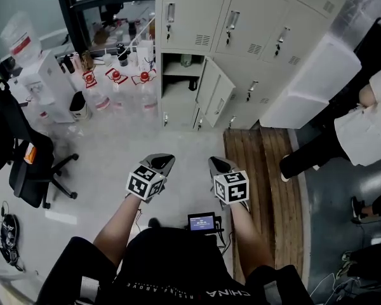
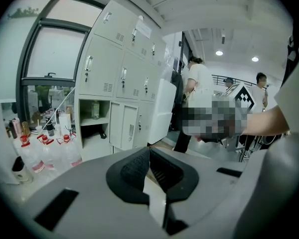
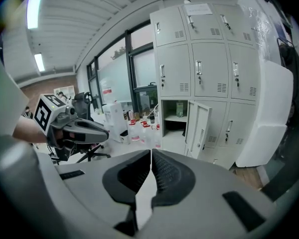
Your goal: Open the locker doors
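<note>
The person holds both sets of grey tongs side by side over the pale floor [image 1: 108,151], well apart from the bank of pale grey metal lockers [image 1: 241,30] ahead. The left tongs [image 1: 161,160] have their black ribbed pads pressed together with nothing between them. The right tongs [image 1: 218,164] are likewise closed and empty. Low in the lockers one narrow door [image 1: 214,91] hangs open beside an open compartment [image 1: 180,81] with a small bottle [image 1: 186,60] on its shelf. The doors above are shut. Clear plastic water bottles with red caps [image 1: 116,88] stand on the floor left of the lockers, and a black office chair [image 1: 26,167] is farther left. A large white panel [image 1: 312,81] leans against the lockers at the right, near a standing person [image 1: 362,122].
</note>
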Demonstrator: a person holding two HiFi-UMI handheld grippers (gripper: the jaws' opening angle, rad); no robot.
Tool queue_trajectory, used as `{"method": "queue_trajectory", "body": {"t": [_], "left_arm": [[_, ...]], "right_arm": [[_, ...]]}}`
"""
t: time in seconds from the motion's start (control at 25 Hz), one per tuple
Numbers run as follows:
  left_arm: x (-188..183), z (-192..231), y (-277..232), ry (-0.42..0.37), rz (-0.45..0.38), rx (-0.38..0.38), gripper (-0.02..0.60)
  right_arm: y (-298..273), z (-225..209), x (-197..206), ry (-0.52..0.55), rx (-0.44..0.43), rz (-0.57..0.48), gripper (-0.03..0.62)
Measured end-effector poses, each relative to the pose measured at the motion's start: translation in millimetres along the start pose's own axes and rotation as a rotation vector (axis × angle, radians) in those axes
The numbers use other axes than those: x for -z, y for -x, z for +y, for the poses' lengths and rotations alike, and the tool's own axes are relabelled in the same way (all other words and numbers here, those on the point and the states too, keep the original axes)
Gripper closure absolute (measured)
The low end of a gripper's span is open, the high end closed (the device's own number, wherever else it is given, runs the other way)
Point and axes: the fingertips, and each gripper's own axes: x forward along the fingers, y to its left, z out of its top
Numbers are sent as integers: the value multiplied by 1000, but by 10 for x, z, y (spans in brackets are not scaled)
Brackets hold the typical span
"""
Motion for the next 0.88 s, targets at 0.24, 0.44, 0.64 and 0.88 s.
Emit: {"method": "queue_trajectory", "body": {"t": [0.24, 0.44, 0.64, 0.88], "left_arm": [[-50, -40, -83, 4, 4, -13, 561], [-61, -52, -130, -8, 11, -15, 561], [-36, -79, -134, -8, 17, -9, 561], [-29, -78, -171, -14, 23, -13, 561]], "right_arm": [[-2, -34, -16, 12, -10, -4, 559], [-46, -20, -37, 24, -24, -3, 559], [-58, -18, -24, 26, -31, 2, 559], [-70, -47, -12, 31, -33, 6, 559]]}}
